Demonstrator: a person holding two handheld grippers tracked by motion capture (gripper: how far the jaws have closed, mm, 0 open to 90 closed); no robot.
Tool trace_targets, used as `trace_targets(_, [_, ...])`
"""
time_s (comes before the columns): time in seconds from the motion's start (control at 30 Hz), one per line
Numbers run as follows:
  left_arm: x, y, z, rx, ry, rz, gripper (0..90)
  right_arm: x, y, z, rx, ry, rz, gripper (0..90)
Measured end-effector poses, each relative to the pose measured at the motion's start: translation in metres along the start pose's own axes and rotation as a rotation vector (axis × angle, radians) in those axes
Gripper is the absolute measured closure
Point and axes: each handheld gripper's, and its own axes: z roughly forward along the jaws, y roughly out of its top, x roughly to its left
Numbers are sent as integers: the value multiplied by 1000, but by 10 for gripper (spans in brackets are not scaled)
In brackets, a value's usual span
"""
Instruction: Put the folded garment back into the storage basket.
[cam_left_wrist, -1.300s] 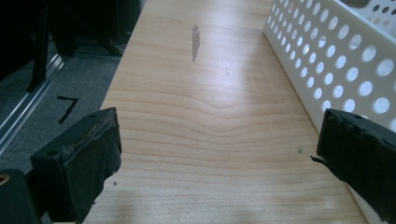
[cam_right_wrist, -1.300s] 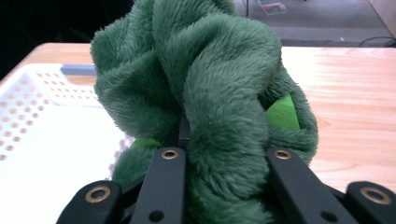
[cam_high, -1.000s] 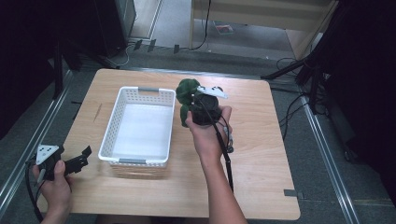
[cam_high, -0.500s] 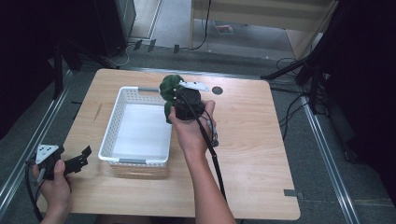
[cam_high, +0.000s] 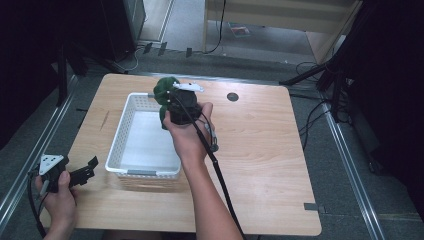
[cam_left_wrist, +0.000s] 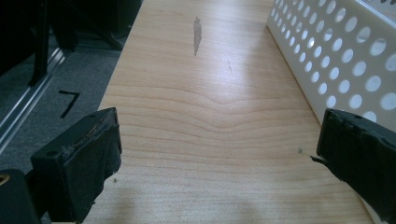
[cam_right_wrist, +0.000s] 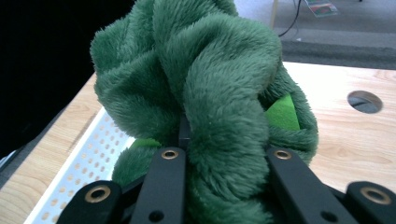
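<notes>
The right claw (cam_high: 167, 102) is clamped on a dark green plush toy (cam_high: 164, 89), its two black jaws pressed deep into the fur on either side of a thick fold, as the right gripper view (cam_right_wrist: 219, 186) shows close up; a patch of brighter green cloth shows between the folds of the plush toy (cam_right_wrist: 205, 84) there. In the high view the toy hangs over the far right corner of the white perforated basket (cam_high: 125, 127), above its rim and not resting inside it, with the person's right hand (cam_high: 189, 132) wrapped around the claw's body just beside the basket's right wall and a black cable trailing back along the forearm. The basket stands on the left half of the wooden tabletop (cam_high: 260, 165); its pale bottom is bare. A round dark hole (cam_high: 232, 96) in the tabletop lies to the right of the basket's far end, well apart from the toy. The left claw (cam_high: 85, 170) sits at the near left corner of the basket, off its short near wall, held low by the left hand (cam_high: 57, 192); its jaws stand wide apart with nothing between them, and the left gripper view (cam_left_wrist: 219, 154) looks along the bare wood with the basket's holed wall (cam_left_wrist: 336, 60) running past the jaw at the picture's right.
</notes>
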Motion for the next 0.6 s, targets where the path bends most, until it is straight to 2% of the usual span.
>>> trace_targets(0.4, [-1, 0, 0, 6, 1, 2, 7, 31, -4, 11, 24, 52, -13, 777])
trace_targets(0.6, [0, 0, 0, 6, -1, 1, 7, 40, -12, 20, 42, 58, -21, 775])
